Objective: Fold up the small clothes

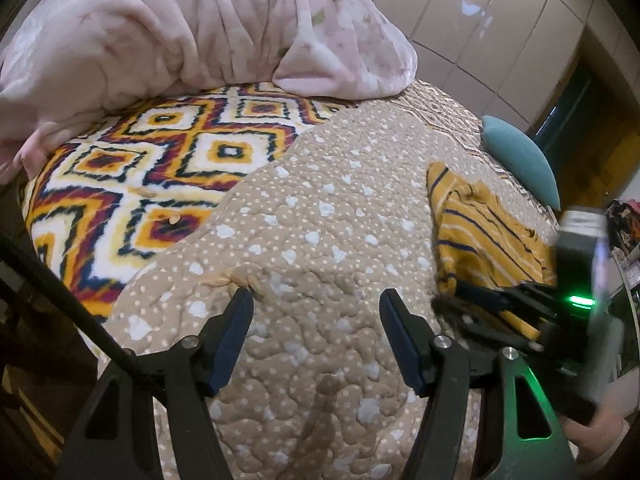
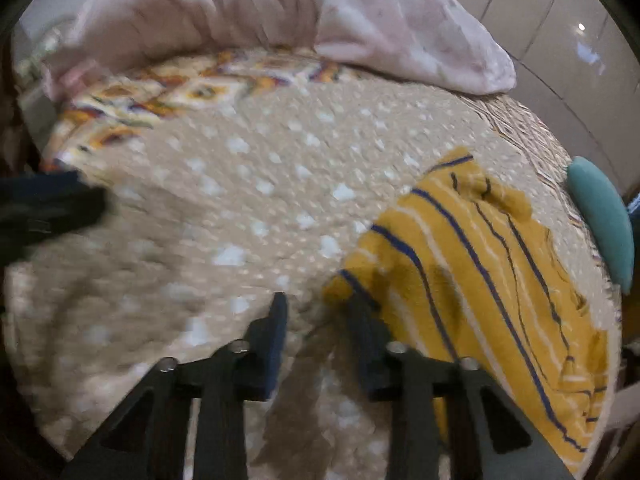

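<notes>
A small yellow garment with blue and white stripes (image 2: 480, 264) lies crumpled on the beige dotted quilt (image 2: 260, 200), to the right. It also shows in the left wrist view (image 1: 480, 232). My right gripper (image 2: 318, 304) is open, its right finger at the garment's near left corner, low over the quilt. It shows in the left wrist view (image 1: 472, 300) at the garment's near edge. My left gripper (image 1: 316, 296) is open and empty over bare quilt (image 1: 320, 220), left of the garment. It is a dark blur at the left edge of the right wrist view.
A pink duvet (image 1: 180, 28) is heaped at the far side of the bed. A bright diamond-patterned blanket (image 1: 140, 168) lies at the left. A teal cushion (image 1: 524, 160) sits at the right edge, with a glossy wardrobe (image 1: 500, 20) behind.
</notes>
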{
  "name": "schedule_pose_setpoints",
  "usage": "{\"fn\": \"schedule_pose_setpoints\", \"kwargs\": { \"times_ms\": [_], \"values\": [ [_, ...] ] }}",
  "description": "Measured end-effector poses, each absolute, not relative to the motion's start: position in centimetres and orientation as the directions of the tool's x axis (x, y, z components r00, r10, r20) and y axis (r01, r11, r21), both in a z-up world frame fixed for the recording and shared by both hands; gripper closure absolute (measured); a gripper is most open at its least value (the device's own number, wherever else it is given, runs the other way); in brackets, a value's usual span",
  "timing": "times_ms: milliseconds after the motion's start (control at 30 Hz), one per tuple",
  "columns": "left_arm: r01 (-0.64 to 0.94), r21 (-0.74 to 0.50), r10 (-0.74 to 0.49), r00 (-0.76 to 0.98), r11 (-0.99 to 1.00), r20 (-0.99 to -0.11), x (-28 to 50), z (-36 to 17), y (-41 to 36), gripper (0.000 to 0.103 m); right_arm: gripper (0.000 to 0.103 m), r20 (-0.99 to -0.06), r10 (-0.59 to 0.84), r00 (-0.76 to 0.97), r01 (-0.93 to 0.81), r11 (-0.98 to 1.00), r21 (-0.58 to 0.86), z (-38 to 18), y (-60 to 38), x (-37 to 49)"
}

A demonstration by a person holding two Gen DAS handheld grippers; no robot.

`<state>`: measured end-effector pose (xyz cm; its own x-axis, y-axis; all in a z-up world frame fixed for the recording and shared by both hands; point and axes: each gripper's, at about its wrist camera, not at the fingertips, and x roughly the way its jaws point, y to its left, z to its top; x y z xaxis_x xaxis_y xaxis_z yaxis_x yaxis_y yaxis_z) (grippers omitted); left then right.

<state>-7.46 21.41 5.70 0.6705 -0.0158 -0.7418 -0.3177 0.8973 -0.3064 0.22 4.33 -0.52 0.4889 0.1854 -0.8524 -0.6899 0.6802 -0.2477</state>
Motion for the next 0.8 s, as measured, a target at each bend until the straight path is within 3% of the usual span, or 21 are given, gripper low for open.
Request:
{"fn": "schedule_pose_setpoints", "kwargs": {
  "times_ms": [33, 133, 267, 433, 567, 800],
  "values": [
    [-0.317, -0.309, -0.017, 0.672, 0.897, -0.740, -7.6, 5.7, 21.5, 0.039, 0.086, -0.852, 0.154, 0.500, -0.668, 0.694, -0.267, -1.1, 4.3, 0.9],
    [-0.323, -0.318, -0.014, 0.682, 0.892, -0.731, -8.0, 6.0, 22.0, 0.039, 0.093, -0.871, 0.172, 0.461, -0.620, 0.764, -0.177, -0.9, 3.8, 2.5],
    [-0.330, -0.354, -0.031, 0.692, 0.875, -0.721, -8.2, 6.2, 22.7, 0.039, 0.094, -0.882, 0.312, 0.355, -0.617, 0.786, 0.030, 1.0, 4.9, 3.4],
    [-0.334, -0.348, -0.021, 0.695, 0.876, -0.719, -8.5, 6.5, 23.1, 0.039, 0.091, -0.872, 0.378, 0.310, -0.603, 0.788, 0.128, 1.3, 4.0, 4.3],
    [-0.351, -0.351, -0.013, 0.689, 0.868, -0.724, -8.4, 6.2, 23.7, 0.039, 0.086, -0.848, 0.403, 0.345, -0.596, 0.792, 0.133, 2.6, 1.2, 3.3],
    [-0.357, -0.272, 0.041, 0.669, 0.894, -0.743, -8.1, 6.0, 22.4, 0.038, 0.074, -0.852, 0.279, 0.443, -0.618, 0.784, -0.064, 2.5, -0.4, 0.2]
  ]
}}
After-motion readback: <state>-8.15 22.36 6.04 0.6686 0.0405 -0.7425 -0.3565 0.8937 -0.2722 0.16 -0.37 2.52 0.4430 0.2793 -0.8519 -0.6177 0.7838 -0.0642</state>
